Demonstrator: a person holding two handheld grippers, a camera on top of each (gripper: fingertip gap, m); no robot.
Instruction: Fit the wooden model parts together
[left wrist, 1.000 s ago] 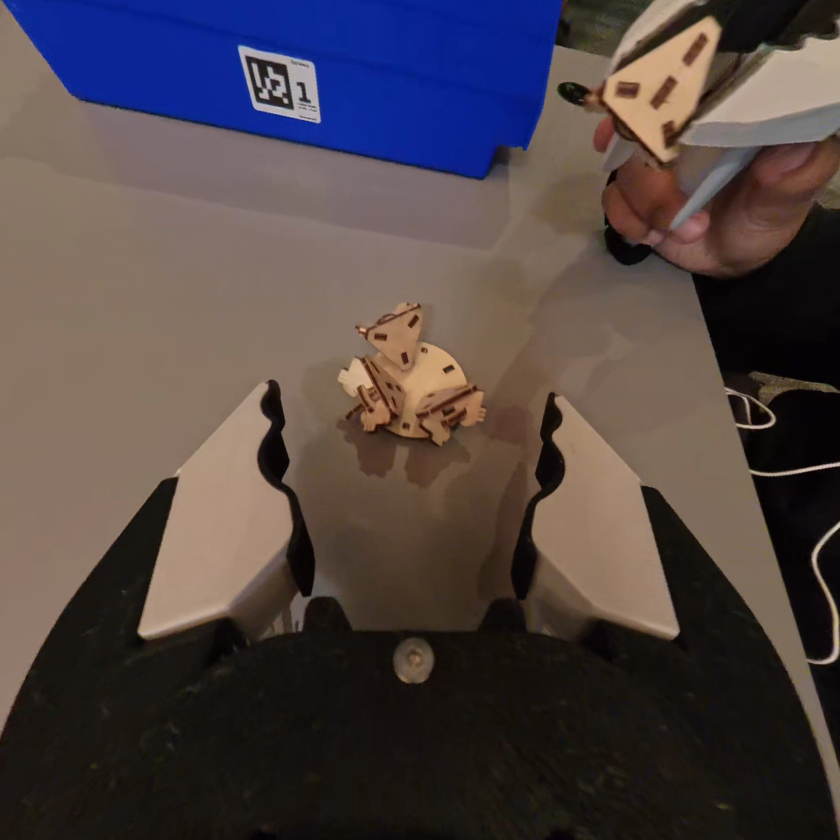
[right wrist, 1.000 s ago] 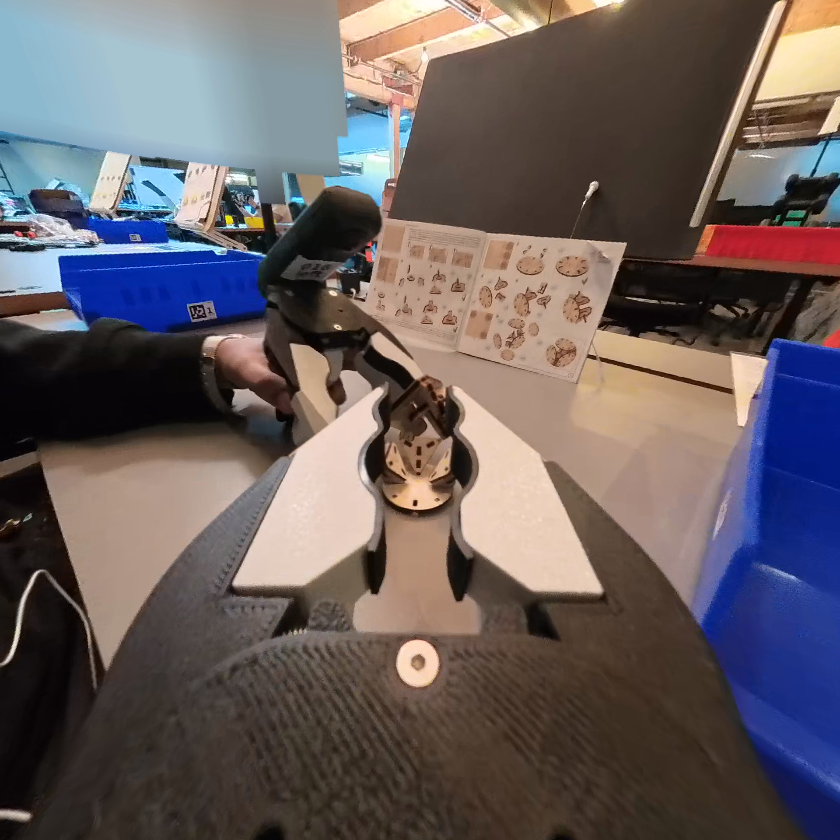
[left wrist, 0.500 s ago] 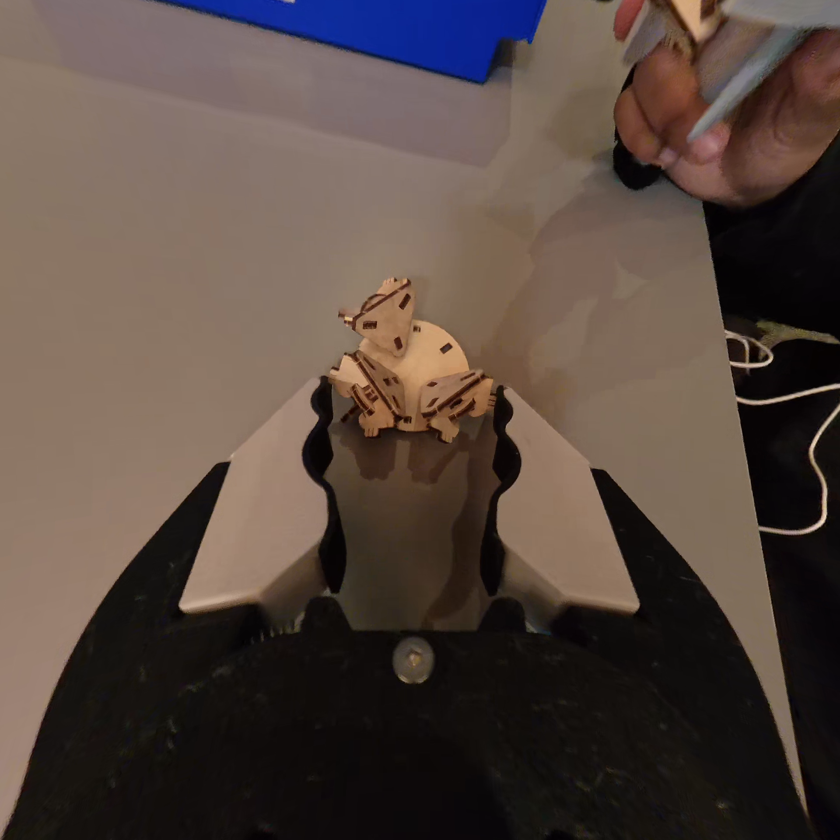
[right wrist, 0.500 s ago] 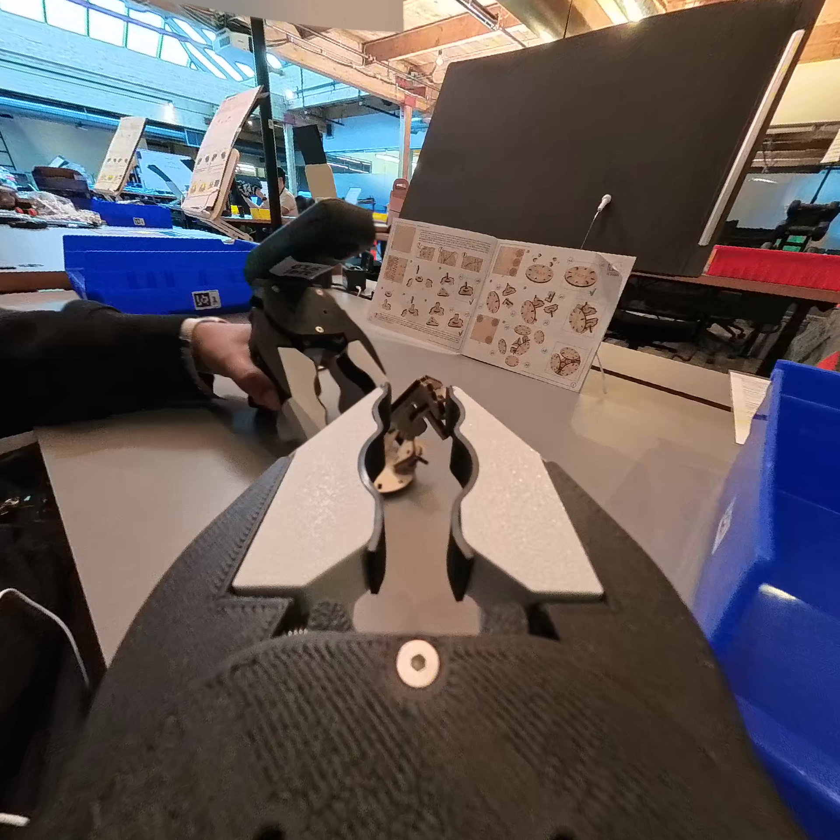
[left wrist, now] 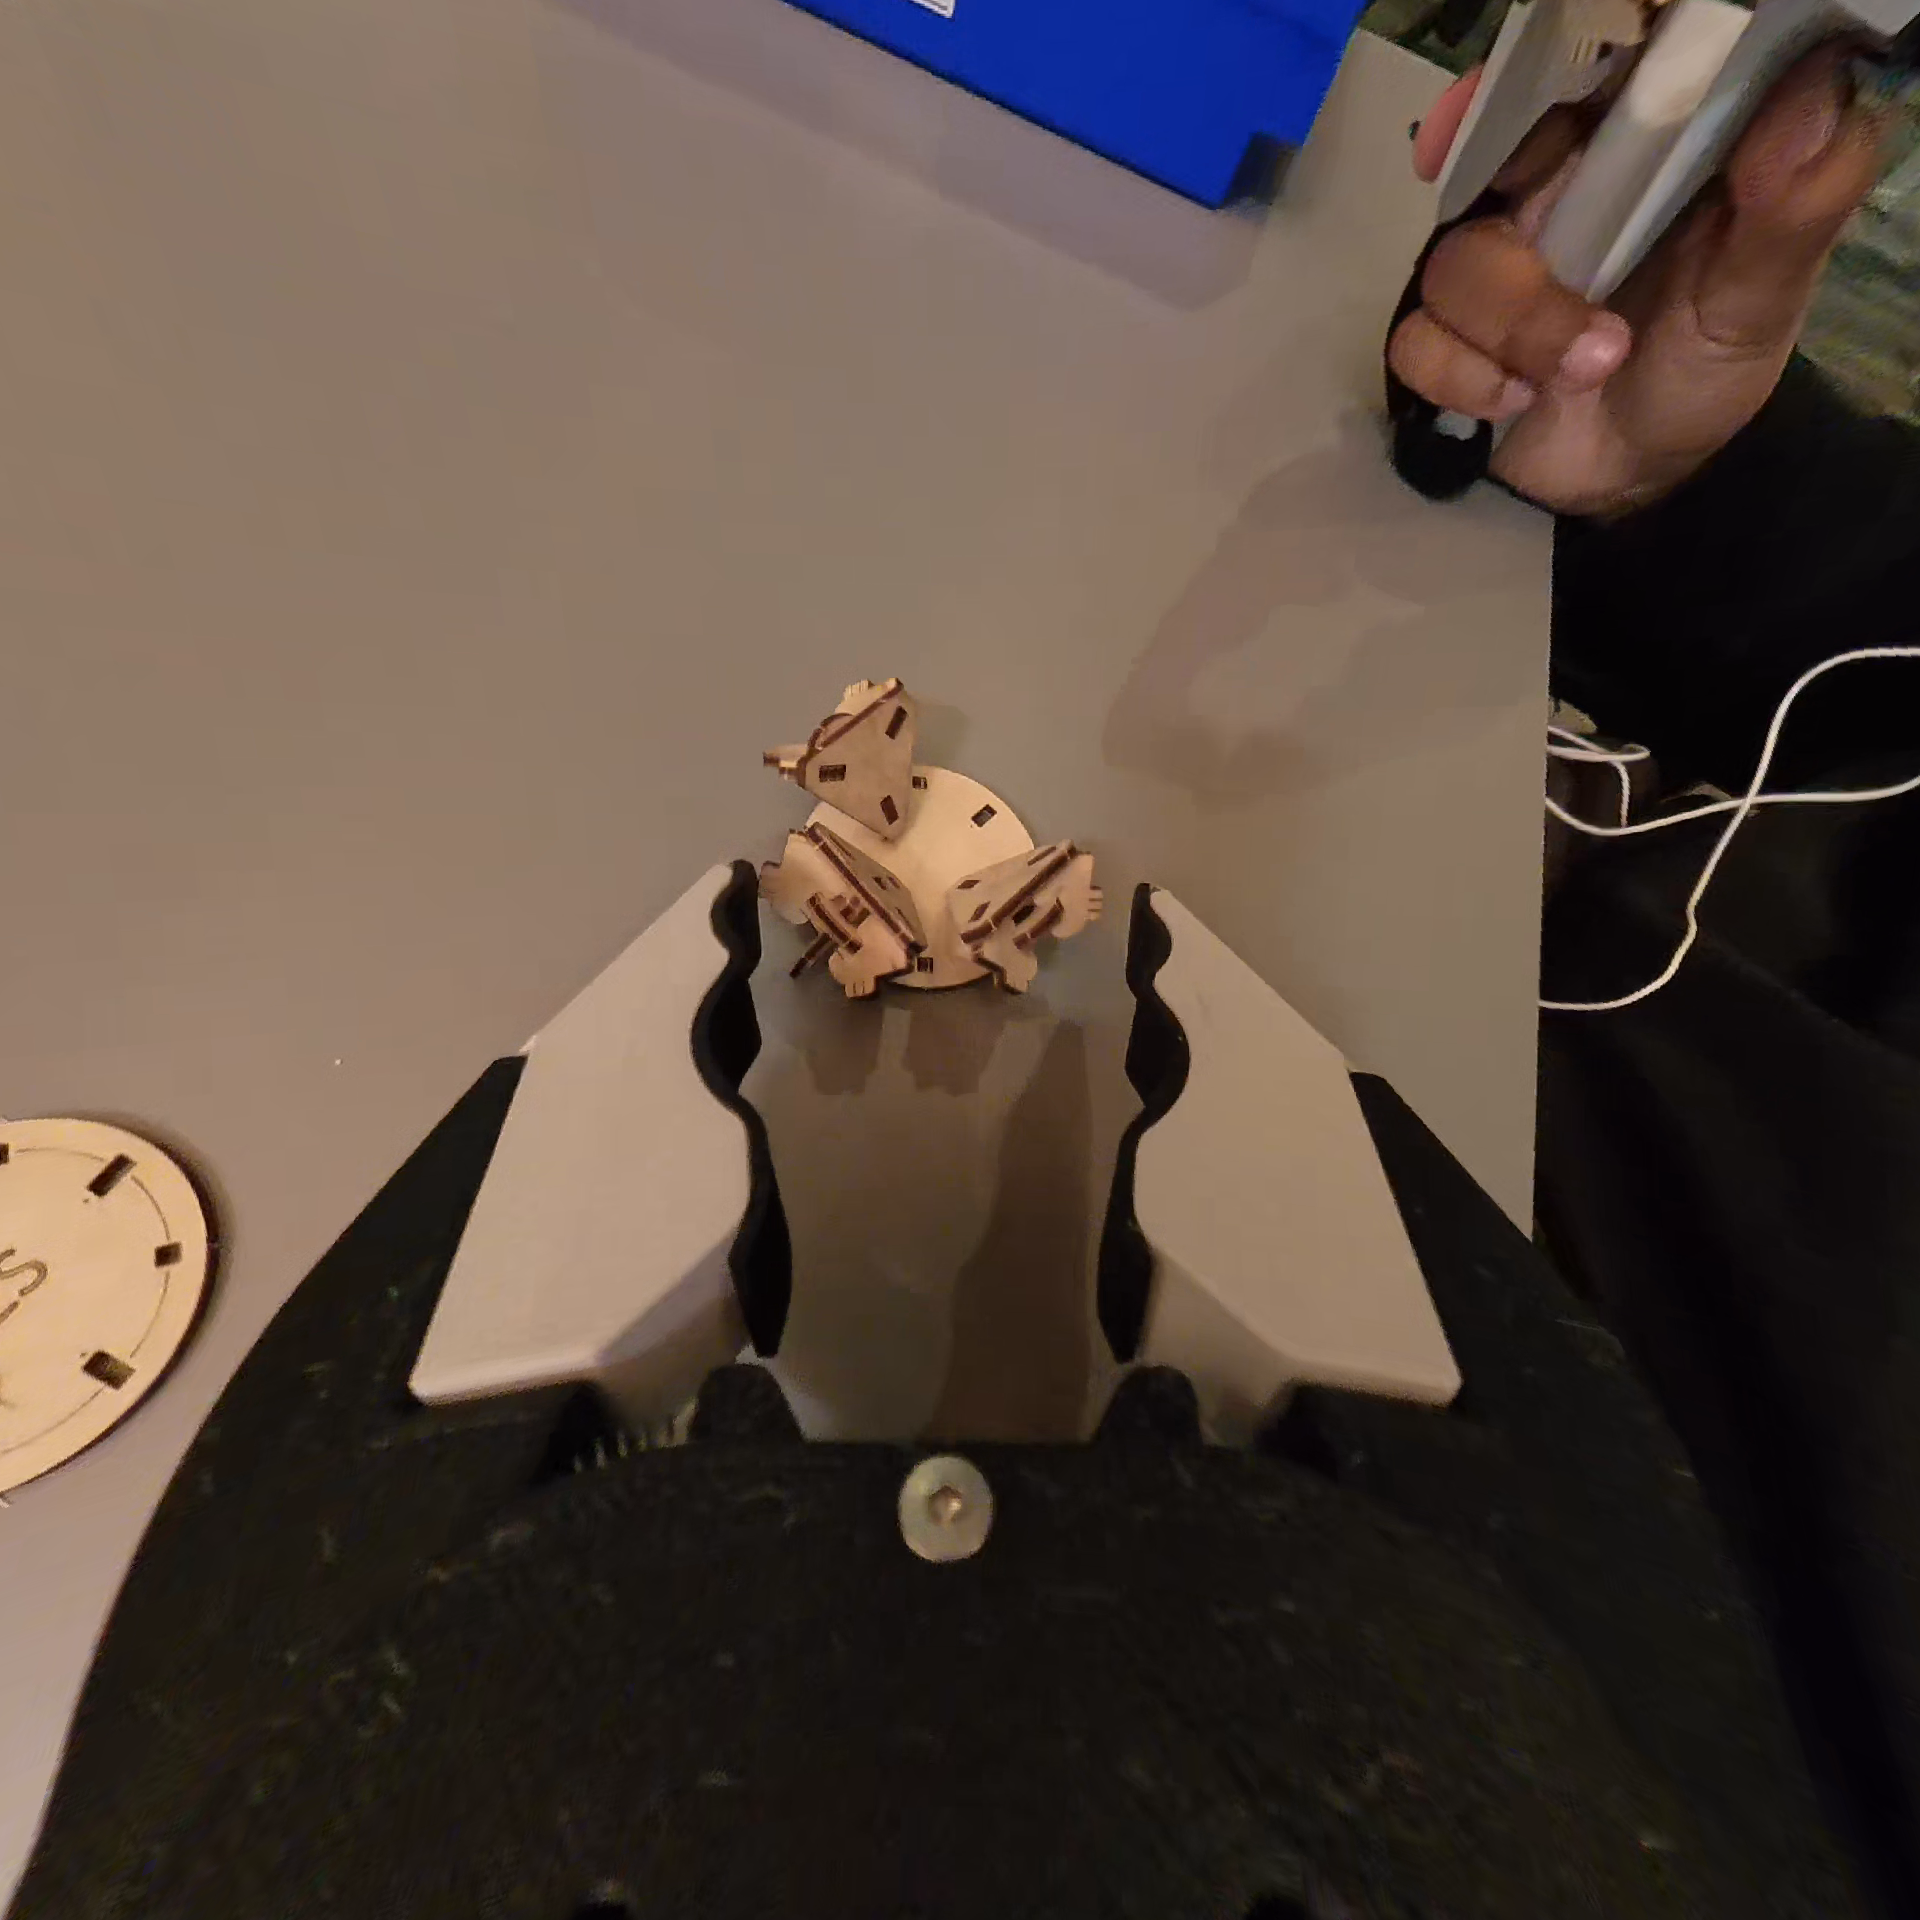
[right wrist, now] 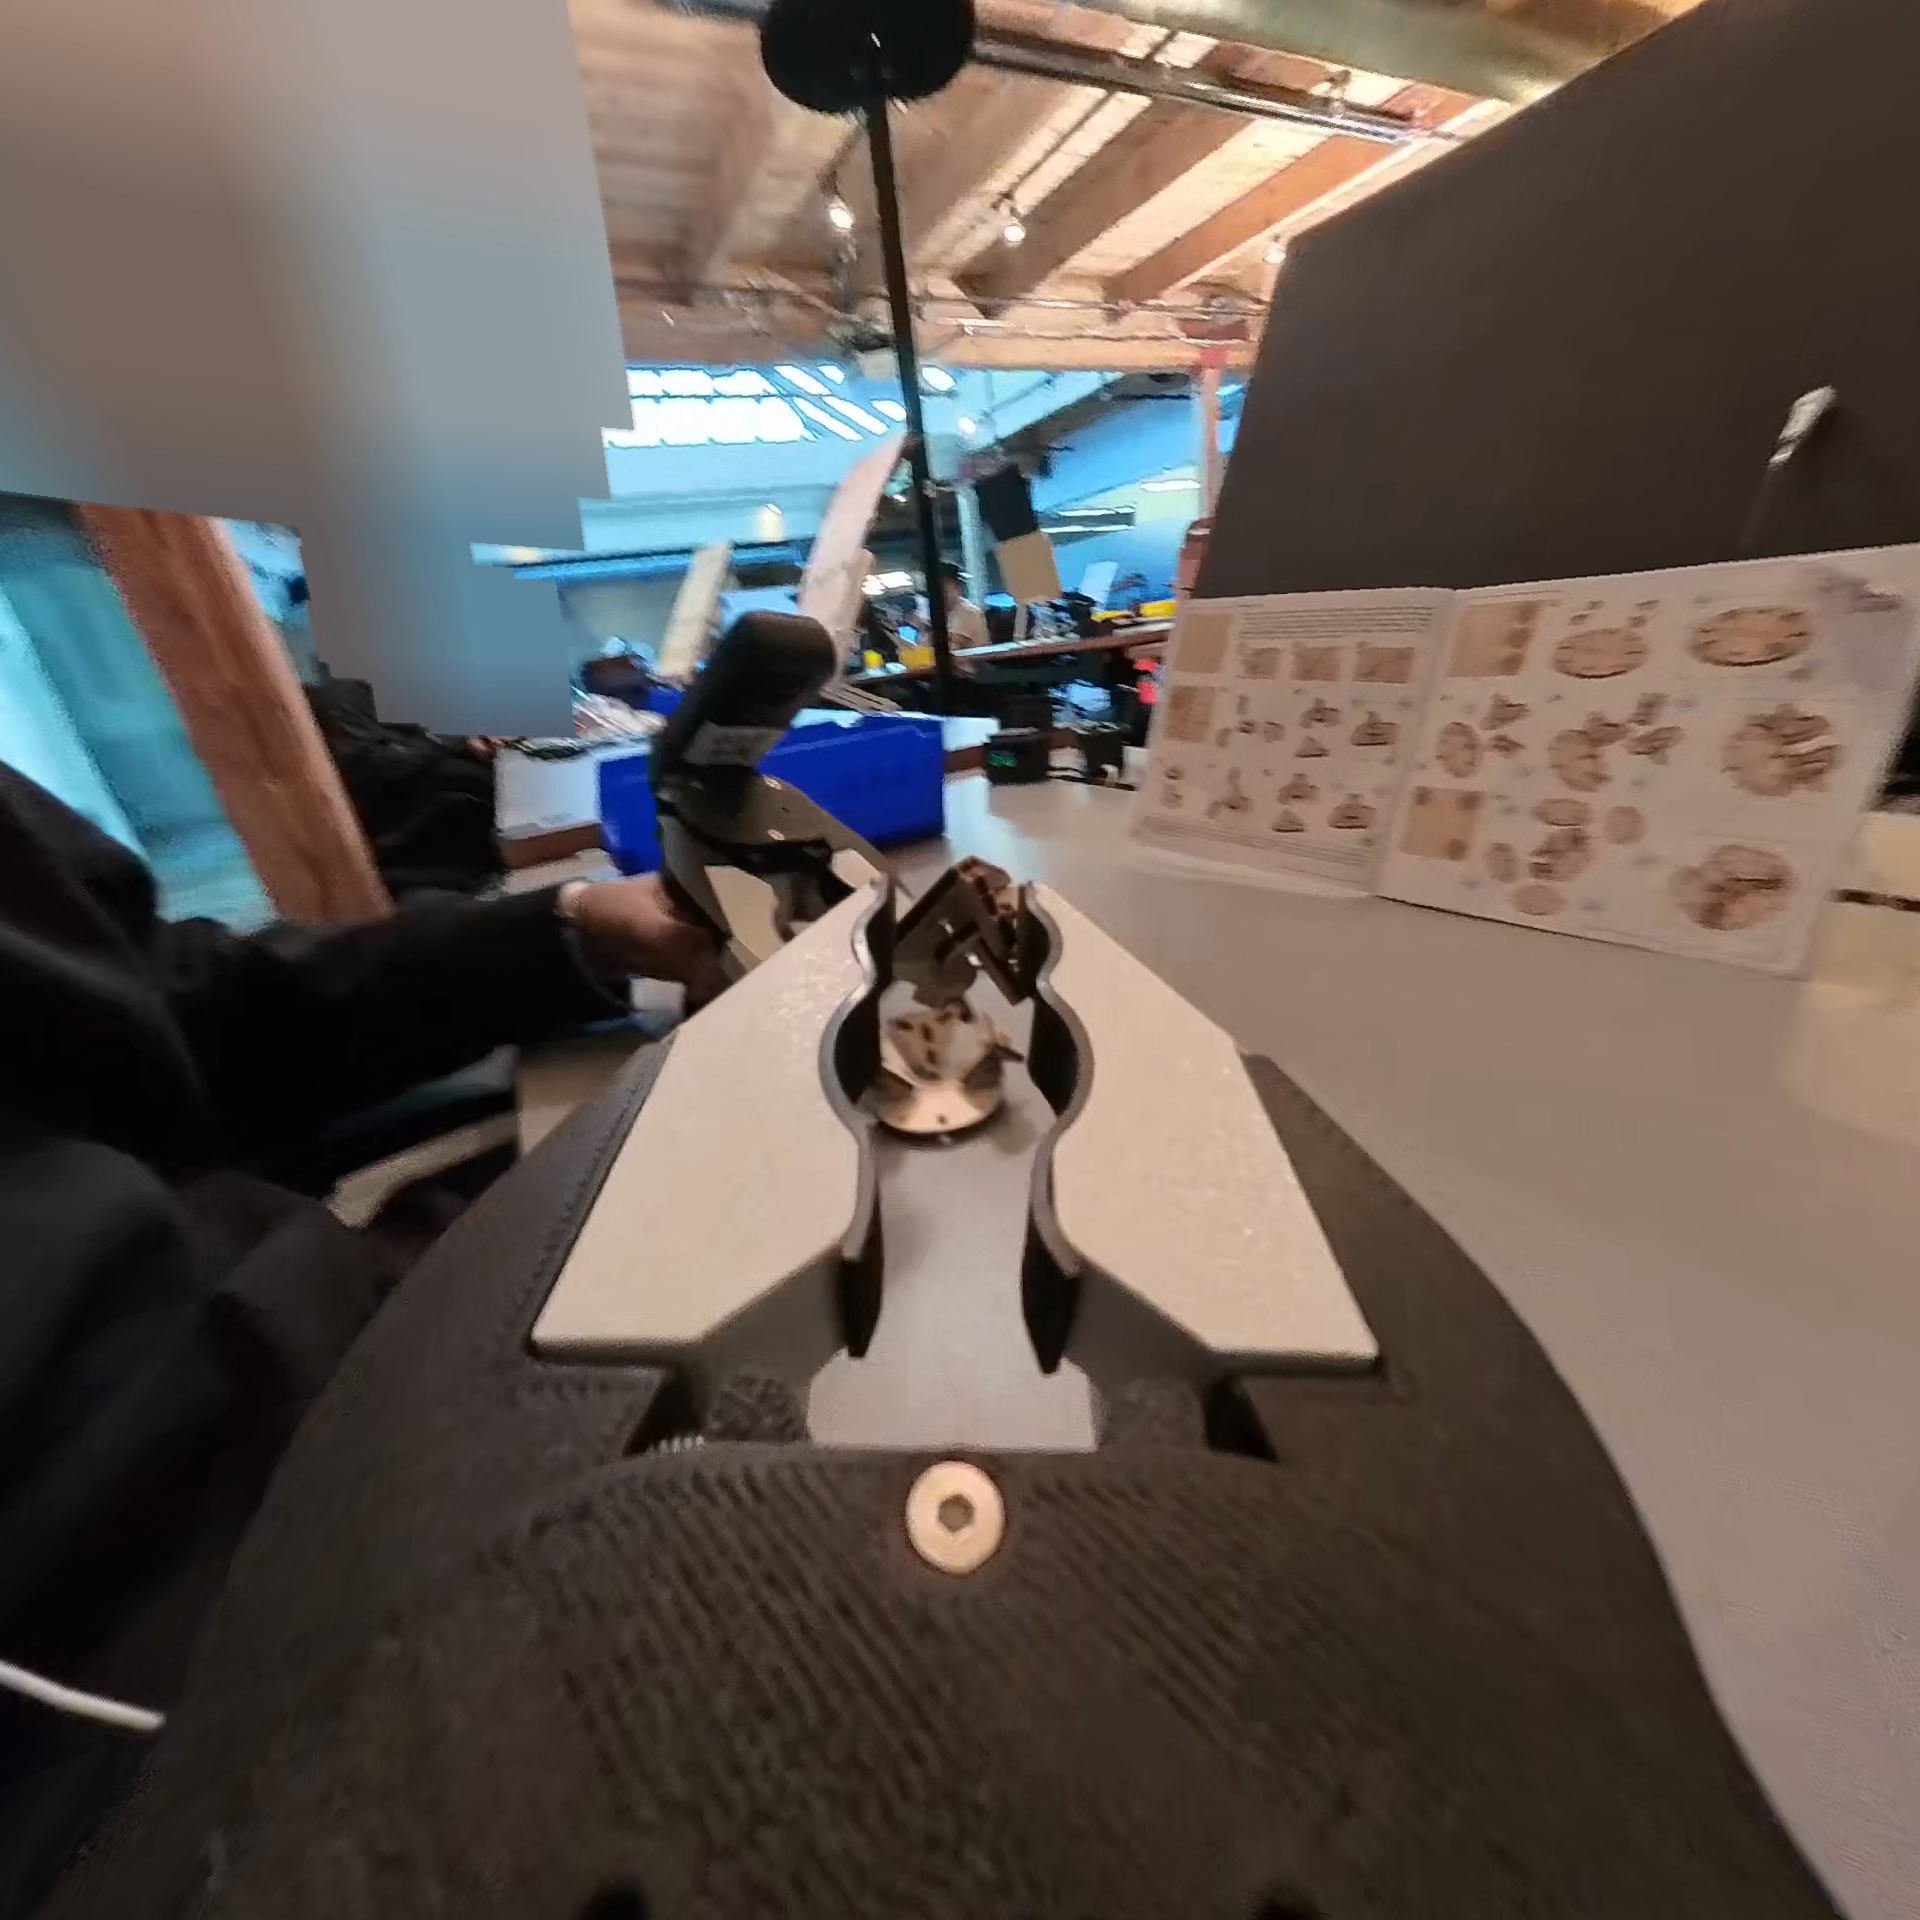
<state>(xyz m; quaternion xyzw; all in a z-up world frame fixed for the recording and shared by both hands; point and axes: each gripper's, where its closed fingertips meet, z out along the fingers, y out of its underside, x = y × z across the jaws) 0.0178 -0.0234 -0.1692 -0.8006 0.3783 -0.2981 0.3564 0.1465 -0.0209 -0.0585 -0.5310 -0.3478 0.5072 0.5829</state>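
So we've got a small wooden puzzle assembly sitting on the grey tabletop: a round disc base with three little triangular slotted bits standing up on it. Our left hand-held gripper is down at it, fingers spread about as wide as the base. The left fingertip sits right against the edge of one wooden bit, but on the right side we can see a sliver of tabletop between the pad and the wood, so nothing is actually clamped there.

The right hand-held gripper is up off the tabletop and nearly closed, both pads pressed on a small triangular wooden piece. Looking down through its fingers we can see the disc assembly below.

Around all that: a bigger flat wooden disc lies on the tabletop off to the left, a blue bin sits at the far edge, and an open instruction booklet stands propped up past the right gripper. A white cable hangs off the tabletop's right side.
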